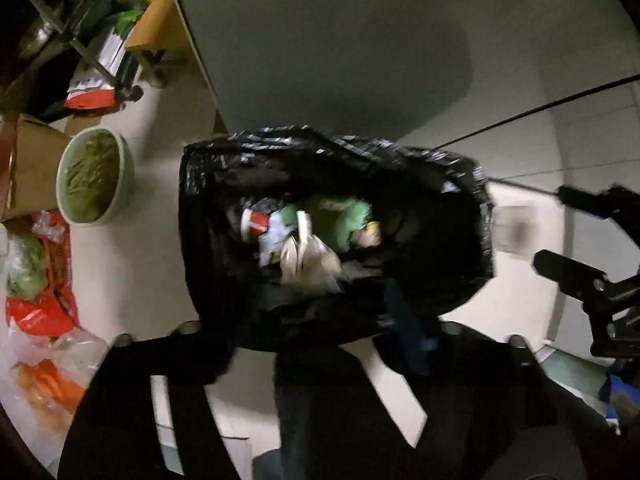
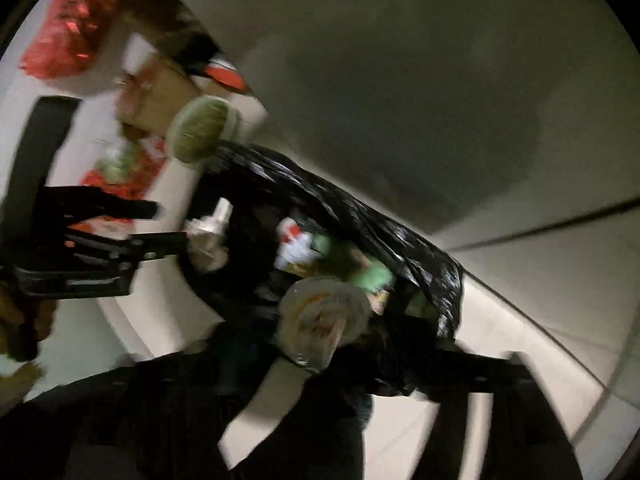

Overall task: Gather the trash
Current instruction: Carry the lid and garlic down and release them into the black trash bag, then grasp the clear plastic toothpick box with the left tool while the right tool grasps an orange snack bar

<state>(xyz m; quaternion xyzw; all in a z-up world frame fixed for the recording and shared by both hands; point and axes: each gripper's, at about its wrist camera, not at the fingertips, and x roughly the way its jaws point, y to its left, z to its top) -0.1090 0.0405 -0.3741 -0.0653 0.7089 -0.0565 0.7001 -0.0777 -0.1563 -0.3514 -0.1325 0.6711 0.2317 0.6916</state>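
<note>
A bin lined with a black trash bag (image 1: 208, 248) stands on the pale floor under both grippers, which point down. Inside lie a red-and-white wrapper (image 1: 256, 224), green packaging (image 1: 344, 216) and other scraps. My left gripper (image 1: 316, 344) is open over the bin's near rim; a crumpled pale wrapper (image 1: 312, 268) is loose between its fingers, free of the pads. In the right wrist view this wrapper (image 2: 208, 240) sits just past the left gripper (image 2: 170, 224). My right gripper (image 2: 340, 360) is open; a blurred clear plastic cup (image 2: 324, 316) is loose between its fingers over the bag (image 2: 400, 240).
A green bowl (image 1: 94, 176) of greenish scraps stands on the floor left of the bin, beside a cardboard box (image 1: 32, 160). Red and clear plastic bags (image 1: 40, 300) lie at the far left. A grey wall (image 1: 360, 40) rises right behind the bin. The right gripper (image 1: 552, 227) shows at the right.
</note>
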